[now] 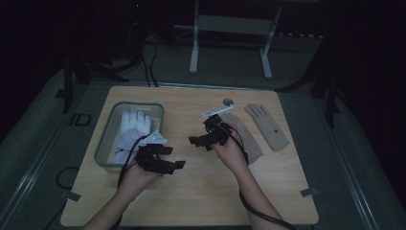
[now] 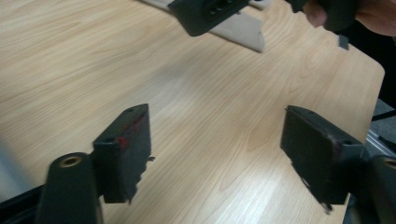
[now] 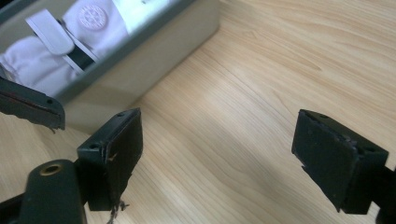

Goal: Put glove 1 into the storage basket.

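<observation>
Bare tabletop (image 1: pixel 201 187) between tray (image 1: pixel 106 139) at left and two beige gloves (image 1: pixel 266 125) at right.

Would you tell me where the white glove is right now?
In the high view, the white glove lies inside the grey bin at the table's left, beside the left gripper.

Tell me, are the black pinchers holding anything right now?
No, nothing is held. The left gripper and the right gripper both stand open over bare table. The white glove lies in the tray.
</observation>
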Demonstrator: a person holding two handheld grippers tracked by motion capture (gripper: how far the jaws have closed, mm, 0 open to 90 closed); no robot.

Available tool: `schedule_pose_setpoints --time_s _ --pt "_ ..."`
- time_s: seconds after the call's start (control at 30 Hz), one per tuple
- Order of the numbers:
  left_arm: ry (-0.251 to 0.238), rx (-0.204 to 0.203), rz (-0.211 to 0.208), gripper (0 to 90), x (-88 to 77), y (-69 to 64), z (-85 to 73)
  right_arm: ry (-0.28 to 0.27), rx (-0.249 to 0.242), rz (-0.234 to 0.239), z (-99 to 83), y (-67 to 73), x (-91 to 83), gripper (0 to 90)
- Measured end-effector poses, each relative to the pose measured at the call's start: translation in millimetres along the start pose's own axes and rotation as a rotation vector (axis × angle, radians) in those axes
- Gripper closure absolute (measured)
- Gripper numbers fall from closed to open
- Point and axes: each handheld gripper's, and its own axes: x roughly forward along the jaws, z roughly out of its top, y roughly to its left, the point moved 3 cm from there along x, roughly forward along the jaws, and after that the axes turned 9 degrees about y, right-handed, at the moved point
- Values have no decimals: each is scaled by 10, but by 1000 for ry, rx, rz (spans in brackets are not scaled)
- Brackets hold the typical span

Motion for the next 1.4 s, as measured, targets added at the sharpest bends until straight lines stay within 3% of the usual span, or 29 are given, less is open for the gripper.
schedule_pose_setpoints --time_s 0.17,0.3,0.43,0.57,0.7,0.83,0.9,1.07,1.17,1.23,1.4 --pt "1 25 -44 199 234 -117 -40 9 9 -2 -118 -96 -20 156" --pt "1 46 -43 166 373 -172 -82 18 20 -7 -250 -205 -36 157" --pt "-28 51 -57 139 484 -163 -149 19 35 -12 -351 -286 -57 156" --pt "-22 38 -67 131 607 -140 -239 28 67 -21 -461 -391 -59 140" --pt "-20 64 -38 130 700 -145 -333 20 60 -26 -554 -466 -77 139" --pt "-8 54 -52 124 793 -142 -417 15 54 -31 -644 -547 -102 137" --pt "17 59 -59 74 851 -155 -457 4 49 -47 -695 -606 -121 137" --pt "-16 75 -36 24 911 -160 -521 -25 53 -46 -814 -726 -175 128" --pt "-52 103 40 24 908 -171 -528 -31 46 -42 -870 -764 -206 126" --pt "-92 104 44 24 888 -172 -535 -37 50 -37 -908 -794 -234 120" --pt "-147 110 111 24 854 -152 -551 -64 59 -65 -993 -867 -315 109"
